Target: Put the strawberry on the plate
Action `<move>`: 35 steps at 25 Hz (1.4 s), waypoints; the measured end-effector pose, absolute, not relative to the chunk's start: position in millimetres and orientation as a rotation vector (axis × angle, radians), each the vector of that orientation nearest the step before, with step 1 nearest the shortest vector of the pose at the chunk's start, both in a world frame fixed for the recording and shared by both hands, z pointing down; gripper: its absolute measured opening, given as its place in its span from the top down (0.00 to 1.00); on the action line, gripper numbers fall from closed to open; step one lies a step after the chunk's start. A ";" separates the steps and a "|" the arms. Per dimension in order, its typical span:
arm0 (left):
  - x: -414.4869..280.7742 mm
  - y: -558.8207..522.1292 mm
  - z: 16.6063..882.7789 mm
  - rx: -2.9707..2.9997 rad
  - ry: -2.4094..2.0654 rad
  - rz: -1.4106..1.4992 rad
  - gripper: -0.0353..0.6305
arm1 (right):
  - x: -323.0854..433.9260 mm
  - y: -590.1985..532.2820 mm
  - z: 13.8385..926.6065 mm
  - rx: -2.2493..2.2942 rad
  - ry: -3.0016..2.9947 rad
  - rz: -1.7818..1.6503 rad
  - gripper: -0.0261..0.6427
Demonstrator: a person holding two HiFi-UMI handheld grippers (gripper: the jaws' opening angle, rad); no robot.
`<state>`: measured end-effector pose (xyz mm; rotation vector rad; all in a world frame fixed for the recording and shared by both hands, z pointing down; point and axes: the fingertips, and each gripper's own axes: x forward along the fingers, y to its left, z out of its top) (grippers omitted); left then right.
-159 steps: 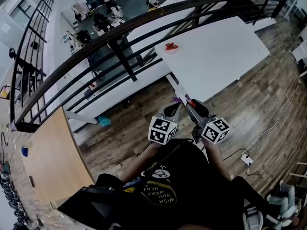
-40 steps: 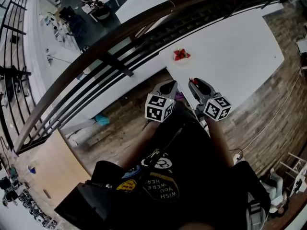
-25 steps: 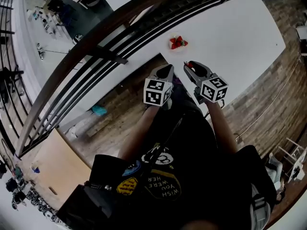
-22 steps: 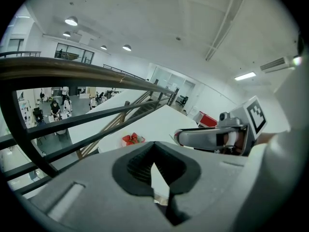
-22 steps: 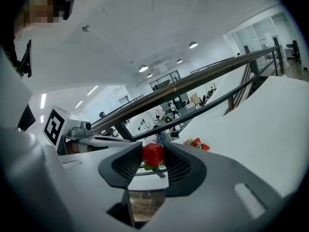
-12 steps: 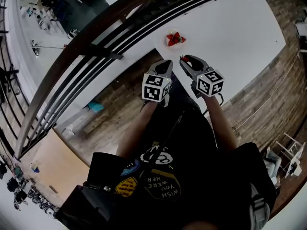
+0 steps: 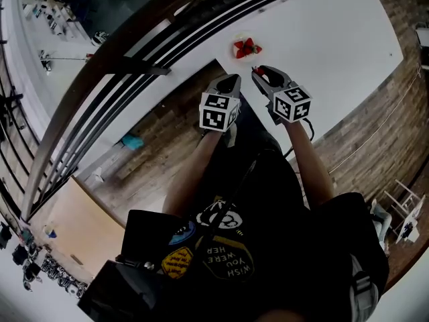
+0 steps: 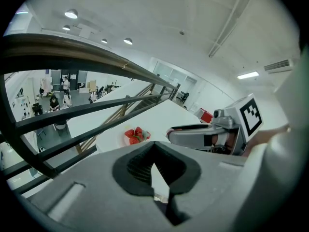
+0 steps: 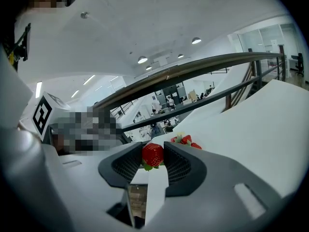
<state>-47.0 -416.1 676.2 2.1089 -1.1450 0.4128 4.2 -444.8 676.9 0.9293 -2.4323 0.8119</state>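
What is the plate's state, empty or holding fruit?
Holding fruit: several strawberries lie on the plate. One more strawberry sits clamped in the right gripper.

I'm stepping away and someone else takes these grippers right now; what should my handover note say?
Right gripper: shut on a strawberry, short of the plate.
Left gripper: shut, empty, beside the right one.
Plate: on the white table ahead, holding several strawberries.
Done: strawberry gripped, close to the table.
Left: reach over the plate, open the jaws, set it down.
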 end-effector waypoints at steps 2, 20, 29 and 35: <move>-46.7 -419.4 680.6 2.105 -1.141 0.415 0.95 | 3.8 -447.9 683.6 0.929 -2.420 0.809 0.75; -43.0 -437.8 723.4 2.055 -1.104 0.440 0.95 | 10.6 -473.7 753.2 0.949 -2.287 0.796 0.75; -54.9 -451.0 736.8 2.036 -1.133 0.516 0.95 | 0.2 -491.3 768.5 0.941 -2.242 0.773 0.75; -64.0 -456.6 743.4 2.012 -1.148 0.519 0.95 | 1.6 -498.2 782.6 0.946 -2.210 0.770 0.75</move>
